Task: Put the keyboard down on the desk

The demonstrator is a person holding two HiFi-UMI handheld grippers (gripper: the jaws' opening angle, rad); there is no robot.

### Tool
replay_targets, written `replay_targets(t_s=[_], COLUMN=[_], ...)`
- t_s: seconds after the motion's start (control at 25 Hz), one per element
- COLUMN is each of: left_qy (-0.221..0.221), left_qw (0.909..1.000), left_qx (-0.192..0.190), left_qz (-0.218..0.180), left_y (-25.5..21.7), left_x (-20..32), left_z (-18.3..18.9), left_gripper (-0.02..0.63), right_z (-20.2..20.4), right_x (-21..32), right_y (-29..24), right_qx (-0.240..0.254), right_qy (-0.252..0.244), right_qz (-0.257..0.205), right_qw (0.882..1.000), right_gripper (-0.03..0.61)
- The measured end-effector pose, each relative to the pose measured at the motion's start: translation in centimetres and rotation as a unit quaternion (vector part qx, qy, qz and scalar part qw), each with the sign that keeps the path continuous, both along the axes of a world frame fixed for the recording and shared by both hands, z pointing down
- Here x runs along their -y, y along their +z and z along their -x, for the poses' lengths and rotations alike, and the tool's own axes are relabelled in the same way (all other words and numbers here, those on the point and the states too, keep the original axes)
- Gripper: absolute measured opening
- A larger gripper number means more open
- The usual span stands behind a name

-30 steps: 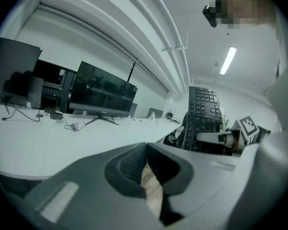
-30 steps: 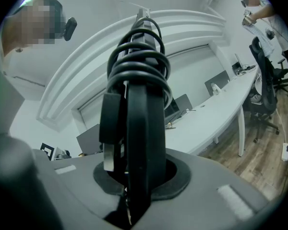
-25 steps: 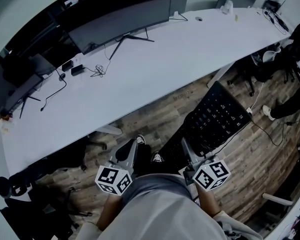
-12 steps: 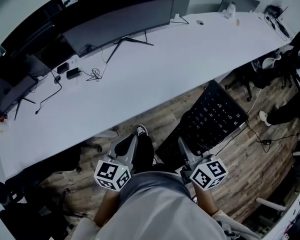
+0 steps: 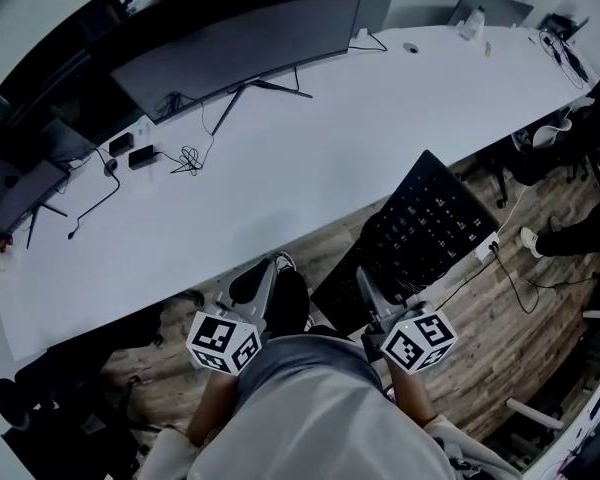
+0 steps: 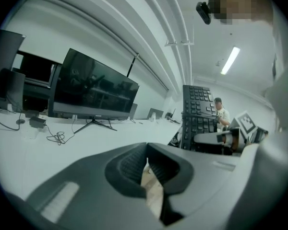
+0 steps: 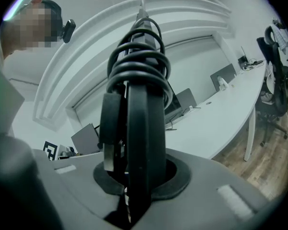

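Down by the person's right hip, the right tool [image 5: 375, 303] is clamped on the near end of the black keyboard [image 5: 425, 233]. The right gripper view looks straight along it: both jaws press on the keyboard's thin edge, only narrowly apart, the board filling the gap between them. A black cord [image 7: 137, 61] is wound in loops round the keyboard higher up.

The keyboard is off the table [image 5: 280, 178]. It hangs in the air over the wooden floor [image 5: 520, 308], tilted steeply, keys facing up and toward the person's left, and from the head view its far corner just meets the table's front edge. From the left gripper view it stands almost upright.

Over on the other side, the left tool [image 5: 260, 278] has its jaws together at the tips with nothing between them; only a sliver of floor shows through lower down. It hovers over the floor just short of the table, touching nothing.

Farther back on the table stand a wide dark monitor [image 5: 230, 48] and a tangle of cable [image 5: 185, 156], well apart from the keyboard.
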State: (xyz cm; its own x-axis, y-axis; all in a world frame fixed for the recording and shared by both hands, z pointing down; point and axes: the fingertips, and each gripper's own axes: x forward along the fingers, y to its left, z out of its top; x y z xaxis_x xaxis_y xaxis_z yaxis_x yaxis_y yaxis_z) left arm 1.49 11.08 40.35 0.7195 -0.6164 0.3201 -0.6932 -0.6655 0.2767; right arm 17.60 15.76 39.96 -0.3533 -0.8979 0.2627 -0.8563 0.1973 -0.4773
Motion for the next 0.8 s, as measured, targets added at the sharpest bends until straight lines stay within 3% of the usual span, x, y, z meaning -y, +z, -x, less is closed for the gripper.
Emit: replay_targets(t_s=[0.52, 0.8], left_qy=[-0.016, -0.013], left_qw=[0.9997, 0.9998], left_qx=[-0.003, -0.013], left_qz=[0.017, -0.004], left_y=[-0.5, -1.1], left_x=[10.9, 11.8], left_z=[0.5, 0.5], left_gripper=[0.000, 0.000], right_z=[-0.1, -0.3], right_x=[10.4, 11.1], right_y=[-0.4, -0.6], right_qx=[0.009, 0.017], right_qy=[-0.006, 0.003], right_qz=[0.021, 0.000], right_qw=[1.000, 1.000], right_gripper=[0.072, 0.072])
